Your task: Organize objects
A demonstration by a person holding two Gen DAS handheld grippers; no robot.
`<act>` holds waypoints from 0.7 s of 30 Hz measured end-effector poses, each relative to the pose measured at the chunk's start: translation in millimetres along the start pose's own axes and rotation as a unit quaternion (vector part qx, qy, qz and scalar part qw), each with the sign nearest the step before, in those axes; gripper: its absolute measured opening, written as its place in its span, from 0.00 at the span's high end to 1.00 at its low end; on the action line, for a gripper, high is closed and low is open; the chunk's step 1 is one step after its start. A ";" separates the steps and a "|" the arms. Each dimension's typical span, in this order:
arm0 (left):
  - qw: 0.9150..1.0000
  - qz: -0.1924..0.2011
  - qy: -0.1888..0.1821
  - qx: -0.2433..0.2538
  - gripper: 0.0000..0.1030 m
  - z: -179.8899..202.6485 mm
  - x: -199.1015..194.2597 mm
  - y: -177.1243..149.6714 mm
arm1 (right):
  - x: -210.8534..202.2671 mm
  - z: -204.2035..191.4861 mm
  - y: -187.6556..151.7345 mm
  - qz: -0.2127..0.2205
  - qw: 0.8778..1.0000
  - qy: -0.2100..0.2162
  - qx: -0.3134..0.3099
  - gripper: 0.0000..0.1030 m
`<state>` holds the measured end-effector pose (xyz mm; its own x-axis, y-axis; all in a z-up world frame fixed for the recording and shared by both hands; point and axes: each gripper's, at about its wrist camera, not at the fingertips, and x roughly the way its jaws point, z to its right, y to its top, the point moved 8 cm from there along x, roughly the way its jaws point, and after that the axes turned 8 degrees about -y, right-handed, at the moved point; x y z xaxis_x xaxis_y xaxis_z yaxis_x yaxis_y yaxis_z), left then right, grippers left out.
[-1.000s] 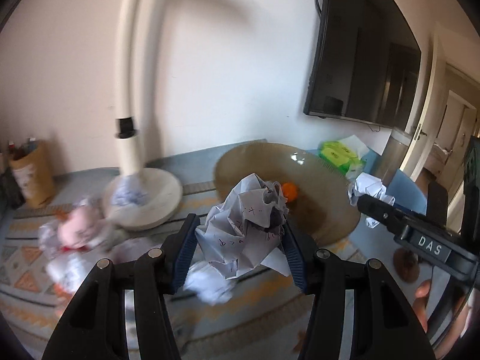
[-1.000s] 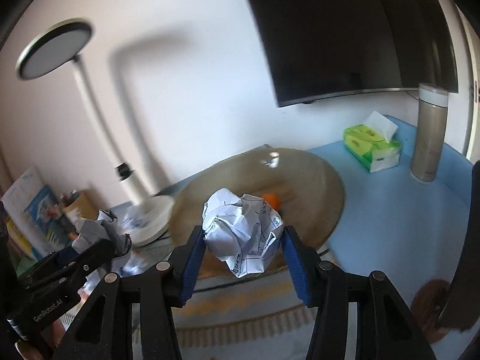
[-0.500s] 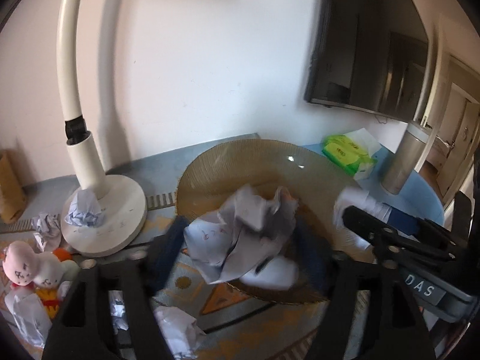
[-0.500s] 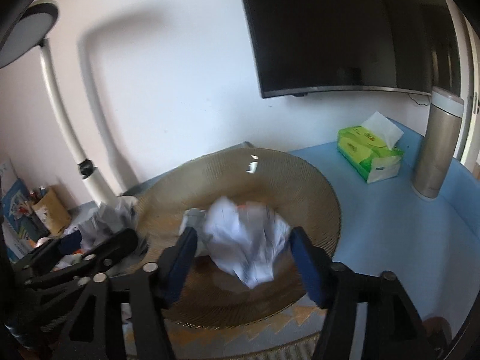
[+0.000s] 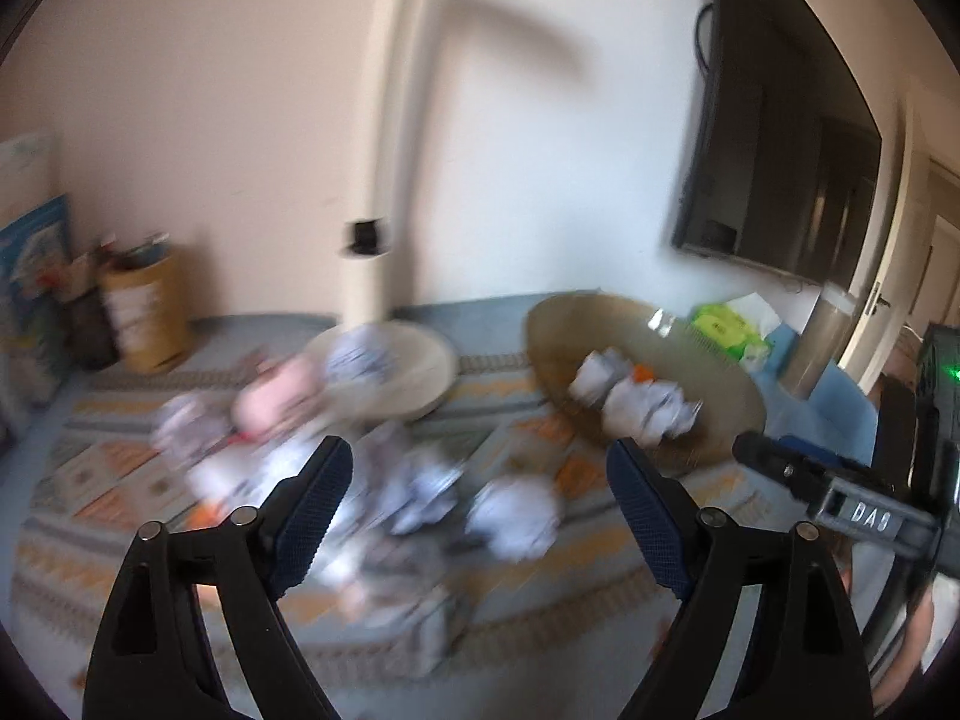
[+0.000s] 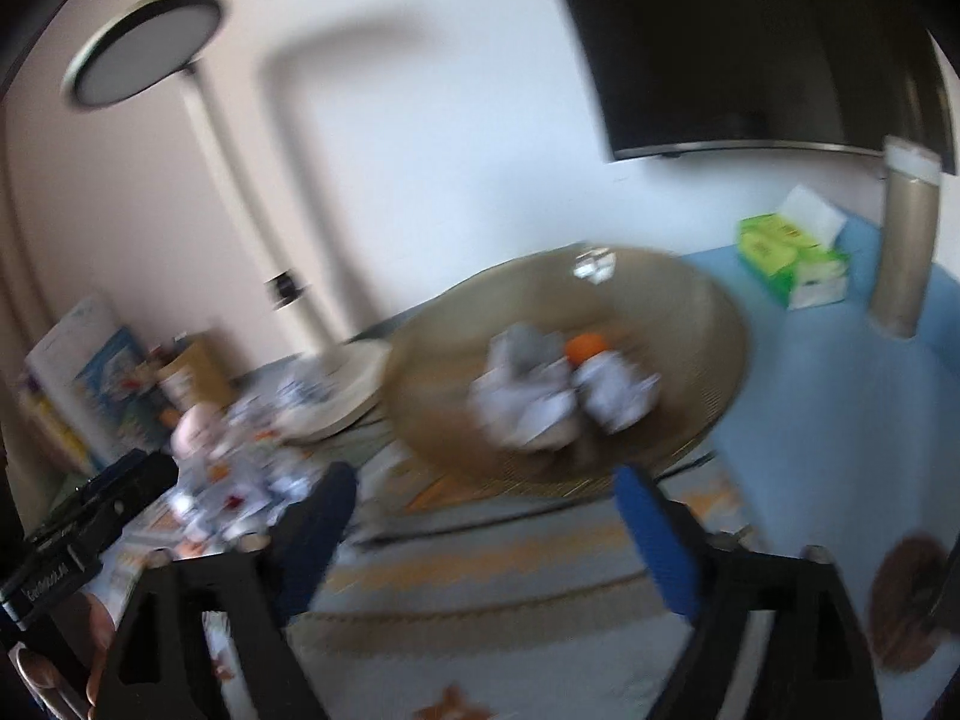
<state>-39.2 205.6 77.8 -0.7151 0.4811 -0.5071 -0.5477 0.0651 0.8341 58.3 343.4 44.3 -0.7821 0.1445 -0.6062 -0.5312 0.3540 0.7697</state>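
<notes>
Crumpled white paper balls [image 5: 636,405] already lie in the wide brown ribbed glass bowl [image 5: 714,372], beside a small orange object [image 6: 583,347], and more of them [image 5: 513,513] are scattered on the patterned mat [image 5: 570,570] of the counter, just in front of your left gripper [image 5: 477,519]. Both your left gripper and your right gripper [image 6: 486,537] have their fingers spread wide with nothing between them. I judge that this paper is very light and soft: it gives under pressure and will not break, but it may spring out if you pinch only a loose corner. Take each ball across its thickest middle and close until the folds resist. The loose balls near the pink plush toy [image 5: 273,399] and the round white lamp base [image 5: 420,360] are blurred, so their exact edges I cannot tell
</notes>
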 end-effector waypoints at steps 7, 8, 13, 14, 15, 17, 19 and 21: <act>0.992 -0.012 0.107 -0.060 0.01 -108.4 -54.3 -53.7 | 22.0 -65.1 -52.2 -0.036 0.998 0.029 -0.046 0.11; 0.990 -0.018 0.122 -0.070 0.01 -124.9 -55.1 -59.4 | 24.4 -69.1 -57.4 -0.032 0.998 0.027 -0.052 0.11; 0.982 -0.027 0.169 -0.078 0.01 -166.4 -54.6 -79.3 | 26.8 -75.0 -62.5 -0.010 0.997 0.021 -0.077 0.09; 0.983 -0.023 0.164 -0.082 0.01 -168.5 -52.2 -82.9 | 28.1 -73.0 -63.9 -0.014 0.997 0.022 -0.075 0.06; 0.983 -0.027 0.163 -0.085 0.01 -170.9 -49.6 -87.6 | 30.9 -70.5 -65.5 -0.022 0.997 0.021 -0.071 0.05; 0.983 -0.038 0.164 -0.078 0.01 -168.6 -45.4 -87.2 | 35.5 -68.7 -65.9 -0.031 0.997 0.023 -0.063 0.05; 0.984 -0.033 0.164 -0.068 0.01 -164.5 -46.5 -87.2 | 36.7 -67.4 -67.4 -0.038 0.997 0.026 -0.059 0.05; 0.985 -0.033 0.161 -0.059 0.01 -159.9 -46.6 -86.9 | 38.2 -68.2 -68.8 -0.042 0.997 0.026 -0.061 0.05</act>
<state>-27.7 37.8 -5.8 -0.7662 0.1758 -0.6181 -0.6310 -0.0239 0.7754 42.8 261.5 -18.1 -0.7475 0.0692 -0.6607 -0.6286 0.2478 0.7372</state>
